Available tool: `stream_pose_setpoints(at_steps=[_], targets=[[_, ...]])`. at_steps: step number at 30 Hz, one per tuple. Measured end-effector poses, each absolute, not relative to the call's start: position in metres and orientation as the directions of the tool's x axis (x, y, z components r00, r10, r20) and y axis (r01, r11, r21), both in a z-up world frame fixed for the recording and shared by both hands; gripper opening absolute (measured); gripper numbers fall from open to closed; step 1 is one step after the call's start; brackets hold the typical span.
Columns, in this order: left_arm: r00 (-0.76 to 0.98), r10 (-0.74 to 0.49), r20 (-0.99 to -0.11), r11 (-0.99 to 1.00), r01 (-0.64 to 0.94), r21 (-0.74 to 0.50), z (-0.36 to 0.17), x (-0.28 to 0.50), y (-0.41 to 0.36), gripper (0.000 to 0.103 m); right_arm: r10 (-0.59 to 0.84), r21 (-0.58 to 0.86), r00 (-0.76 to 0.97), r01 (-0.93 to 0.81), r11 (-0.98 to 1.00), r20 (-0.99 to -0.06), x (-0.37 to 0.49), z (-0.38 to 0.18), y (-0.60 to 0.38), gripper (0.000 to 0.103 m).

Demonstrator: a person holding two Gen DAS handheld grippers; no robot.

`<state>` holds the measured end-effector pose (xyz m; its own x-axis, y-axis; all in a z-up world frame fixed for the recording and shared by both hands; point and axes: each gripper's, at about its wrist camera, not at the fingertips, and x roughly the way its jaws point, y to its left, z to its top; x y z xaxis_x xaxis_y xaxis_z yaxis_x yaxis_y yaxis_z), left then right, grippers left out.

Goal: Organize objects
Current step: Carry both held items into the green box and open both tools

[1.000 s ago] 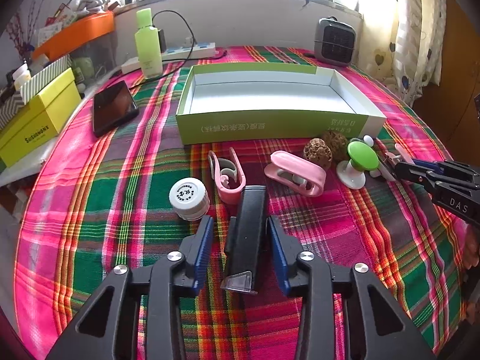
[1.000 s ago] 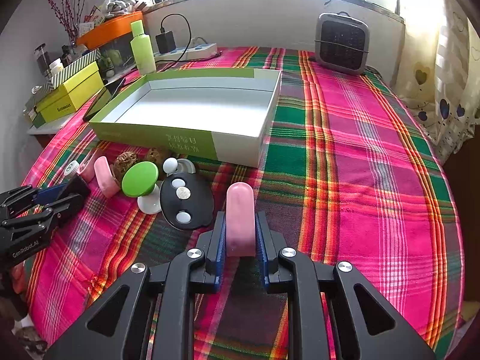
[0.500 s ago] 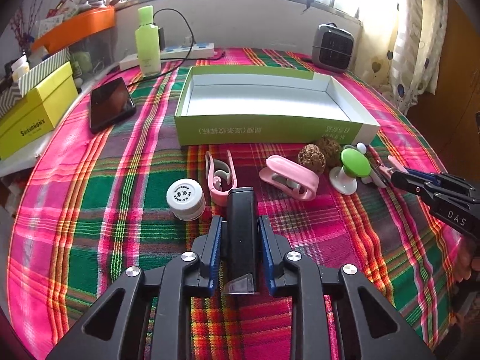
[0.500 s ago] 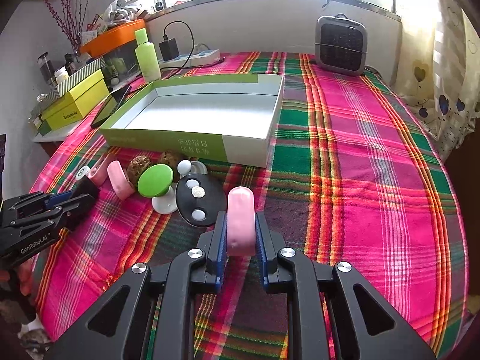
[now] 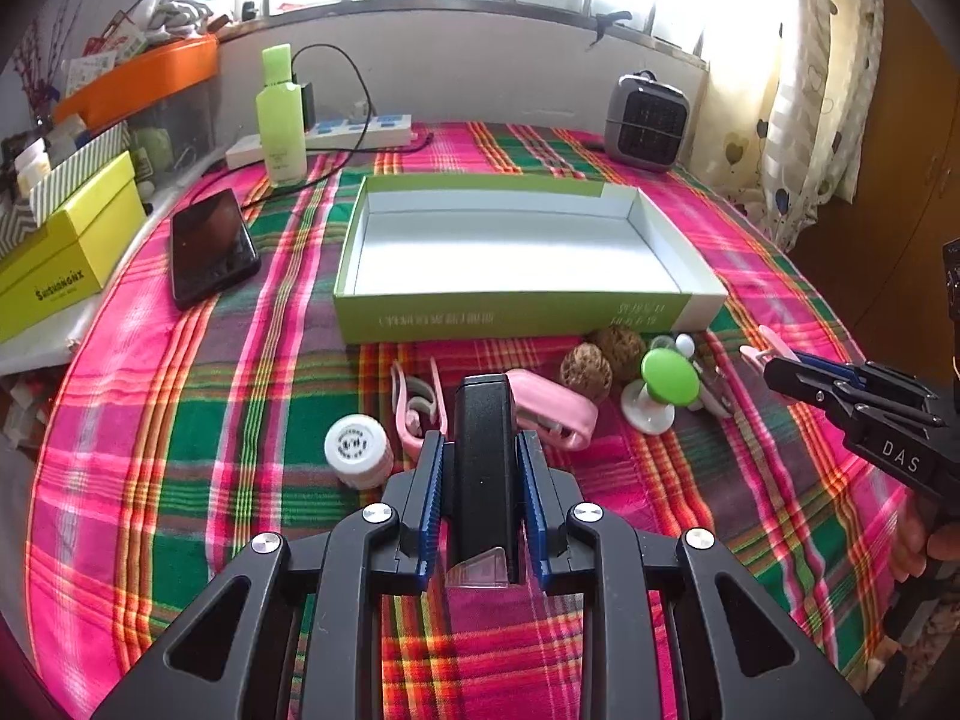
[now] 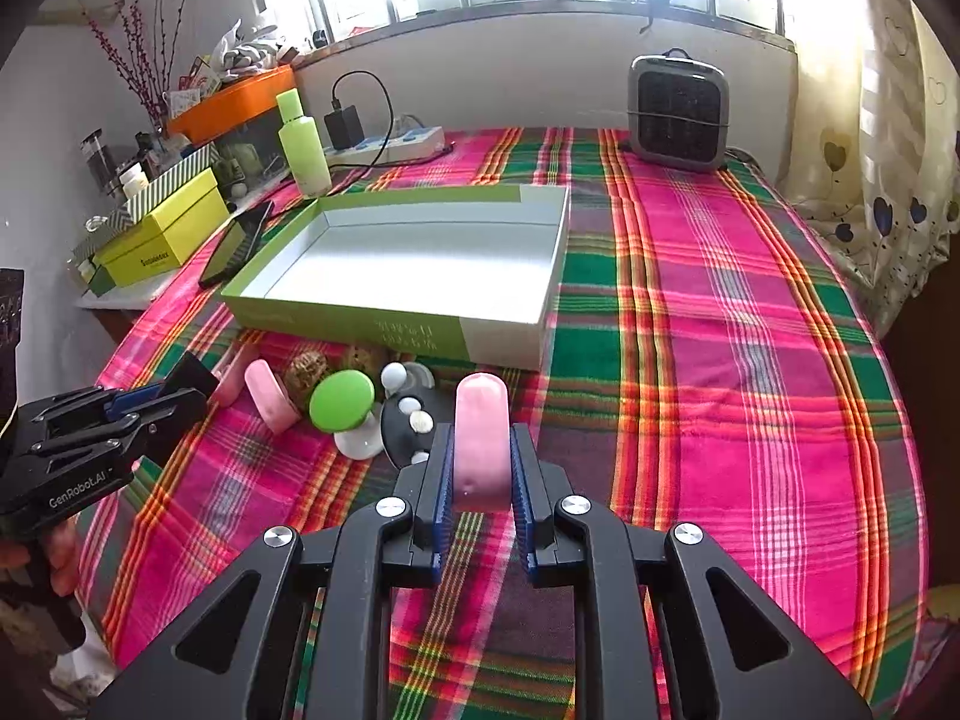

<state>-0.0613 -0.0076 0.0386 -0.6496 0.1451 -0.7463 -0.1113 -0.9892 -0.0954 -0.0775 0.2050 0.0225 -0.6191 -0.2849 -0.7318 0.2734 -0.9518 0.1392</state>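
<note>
My left gripper [image 5: 480,441] is shut on a black oblong case [image 5: 483,420] with a clear end, held lengthwise over the plaid cloth. My right gripper [image 6: 481,432] is shut on a pink rounded bar [image 6: 480,420]. An open green-sided box [image 5: 516,315], white inside and holding nothing, stands just beyond the loose items. In front of it lie a white jar [image 5: 357,447], a pink clip [image 5: 414,402], a pink holder [image 5: 552,405], two walnuts [image 5: 585,369], a green-capped mushroom piece [image 5: 666,378] and a black disc with white dots [image 6: 408,420].
A phone [image 5: 210,246], a green bottle [image 5: 281,114], a power strip [image 5: 354,132] and a yellow box [image 5: 66,252] occupy the left and back. A small heater [image 5: 648,123] stands at the back right. Curtains [image 5: 810,90] hang on the right past the table's edge.
The left jaws, open around the black case a second ago, have closed onto it. The right gripper keeps its hold on the pink bar. Both views have tilted a little.
</note>
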Motion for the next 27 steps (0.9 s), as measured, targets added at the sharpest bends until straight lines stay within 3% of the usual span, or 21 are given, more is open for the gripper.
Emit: stream_pose_setpoints(at_steps=[13, 27], targets=[[-0.665, 0.176, -0.726, -0.984, -0.123, -0.126, 0.065, -0.113, -0.010, 0.022, -0.293, 0.157, -0.624, 0.264, -0.952, -0.724, -0.113, 0.038, 0.193, 0.018], [-0.624, 0.193, -0.757, -0.981, -0.130, -0.144, 0.048, -0.193, -0.001, 0.022, -0.271, 0.159, -0.598, 0.234, -0.959, -0.754, -0.189, 0.027, 0.177, 0.018]])
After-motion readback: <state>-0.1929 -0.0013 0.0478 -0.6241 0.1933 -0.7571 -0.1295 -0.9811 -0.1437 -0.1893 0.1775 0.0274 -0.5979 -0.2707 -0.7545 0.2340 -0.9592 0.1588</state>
